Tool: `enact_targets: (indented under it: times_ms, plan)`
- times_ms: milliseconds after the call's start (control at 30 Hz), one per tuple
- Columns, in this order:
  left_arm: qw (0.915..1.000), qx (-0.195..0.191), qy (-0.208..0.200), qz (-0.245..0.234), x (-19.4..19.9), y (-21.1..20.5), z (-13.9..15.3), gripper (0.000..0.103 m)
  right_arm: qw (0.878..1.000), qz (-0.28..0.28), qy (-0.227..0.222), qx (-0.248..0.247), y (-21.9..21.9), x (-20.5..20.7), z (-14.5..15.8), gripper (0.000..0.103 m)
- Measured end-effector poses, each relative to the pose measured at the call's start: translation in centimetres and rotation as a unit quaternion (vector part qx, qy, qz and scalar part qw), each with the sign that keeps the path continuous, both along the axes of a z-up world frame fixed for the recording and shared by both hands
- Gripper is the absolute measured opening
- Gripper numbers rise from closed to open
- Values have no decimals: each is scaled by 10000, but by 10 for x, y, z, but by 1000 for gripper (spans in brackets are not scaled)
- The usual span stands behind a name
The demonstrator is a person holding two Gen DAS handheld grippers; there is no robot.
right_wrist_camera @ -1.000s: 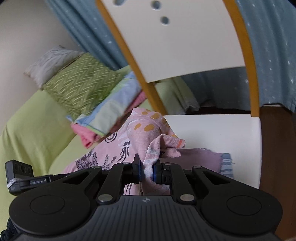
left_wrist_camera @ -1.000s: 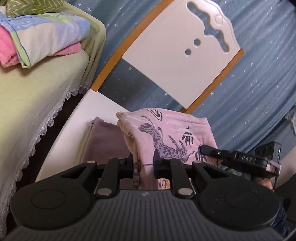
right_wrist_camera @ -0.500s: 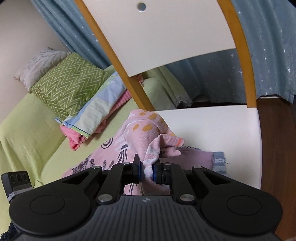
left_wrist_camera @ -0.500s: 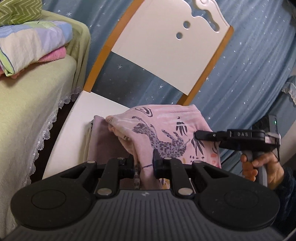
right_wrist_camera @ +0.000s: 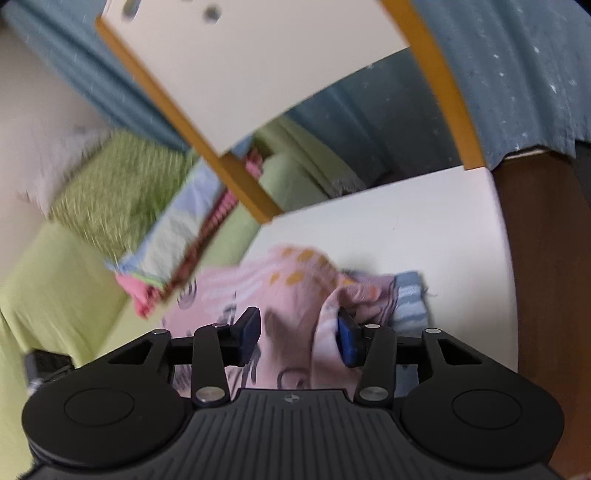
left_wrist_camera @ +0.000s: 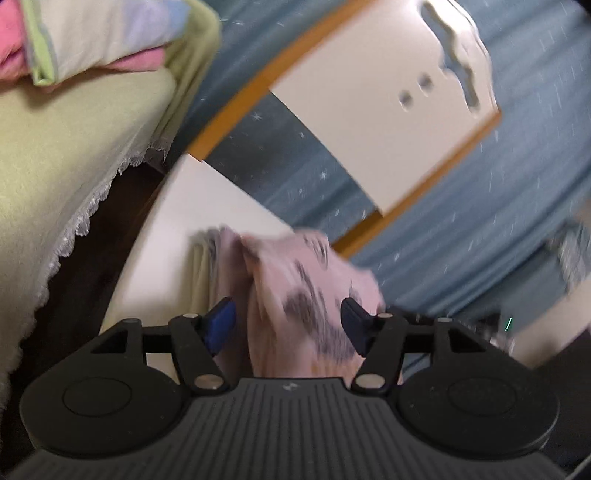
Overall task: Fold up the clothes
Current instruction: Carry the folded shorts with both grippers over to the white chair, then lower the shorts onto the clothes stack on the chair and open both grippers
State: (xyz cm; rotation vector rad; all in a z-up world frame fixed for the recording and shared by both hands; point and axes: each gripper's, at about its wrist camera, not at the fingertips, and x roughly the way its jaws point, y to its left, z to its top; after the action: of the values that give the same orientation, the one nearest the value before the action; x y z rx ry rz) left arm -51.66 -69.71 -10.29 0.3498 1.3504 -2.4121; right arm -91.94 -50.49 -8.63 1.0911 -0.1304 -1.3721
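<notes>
A folded pink garment with animal prints [left_wrist_camera: 295, 295] lies on a stack of folded clothes [left_wrist_camera: 207, 266] on the white chair seat [left_wrist_camera: 192, 206]. My left gripper [left_wrist_camera: 288, 325] is open, its fingers spread on either side of the pink cloth. In the right wrist view the same pink garment [right_wrist_camera: 291, 288] lies on the stack, with a blue-striped piece [right_wrist_camera: 408, 295] under it. My right gripper [right_wrist_camera: 299, 336] is open too, the cloth loose between its fingers. Both views are motion-blurred.
The white chair back with orange edges [left_wrist_camera: 384, 122] stands behind the seat [right_wrist_camera: 406, 229]. A bed with a green cover [left_wrist_camera: 66, 147] is to the left, holding folded bedding [left_wrist_camera: 92, 33] and a green zigzag pillow [right_wrist_camera: 122, 192]. A blue starred curtain [left_wrist_camera: 480, 221] hangs behind.
Both grippers have opened and let go of the pink garment, which now rests lower on the stack. Both cameras have shifted and the views are blurred.
</notes>
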Motion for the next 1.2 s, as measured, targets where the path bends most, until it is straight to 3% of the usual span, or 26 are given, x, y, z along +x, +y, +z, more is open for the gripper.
enact_targets:
  times_ms: [133,167,200,233,267,333,400,467,567,633,800,833,900,967,1033,1100,1200]
  plan:
    - [9984,510,222,41,-11,-28,-8,54,9981,-242,-564,-78,4,-17,-14,43]
    - [9978,615,238,17,-15,-32,-11,48,9972,-283,-687,-79,5,-21,-18,39]
    - [9974,679,246,-11,-19,-35,-13,44,9962,-297,-810,-83,5,-23,-22,29]
    - [9972,712,231,-29,-22,-37,-14,39,9955,-306,-894,-72,6,-25,-25,23]
    - [9971,727,212,-46,-25,-38,-15,26,9950,-333,-944,-46,7,-26,-28,21]
    - [9984,554,86,-49,-30,-35,-14,6,9957,-368,-846,-38,10,-27,-30,4]
    - [9998,166,-86,-25,-32,-30,-7,5,9975,-421,-551,-140,14,-27,-27,3]
    - [9984,-461,-337,8,-34,-21,5,5,9977,-503,-235,-392,19,-26,-18,3]
    - [9889,-1304,-704,61,-37,-9,19,5,9937,-731,414,-746,32,-21,-2,2]
    - [9798,-1724,-1017,50,-42,-3,20,5,9911,-954,699,-616,38,-20,-2,2]
    - [9646,-1786,-1941,66,-57,-8,3,13,9902,-935,979,343,28,-15,-28,2]
    - [9653,-1728,-1954,147,-54,-9,5,16,9893,-868,1068,476,26,-12,-30,9]
    - [9644,-1712,-1981,363,-47,-11,14,13,9815,-822,1540,782,22,-4,-25,17]
    - [9632,-1804,-1924,530,-43,-9,28,12,9627,-906,2371,933,21,10,-12,29]
    - [9658,-1842,-1754,501,-44,-5,45,12,9446,-940,3076,660,22,28,7,31]
    - [9683,-1915,-1590,202,-58,7,59,12,9378,-714,3395,123,20,45,24,30]
    - [9545,-2431,-1719,-183,-92,29,67,12,9351,-130,3519,-403,0,73,35,29]
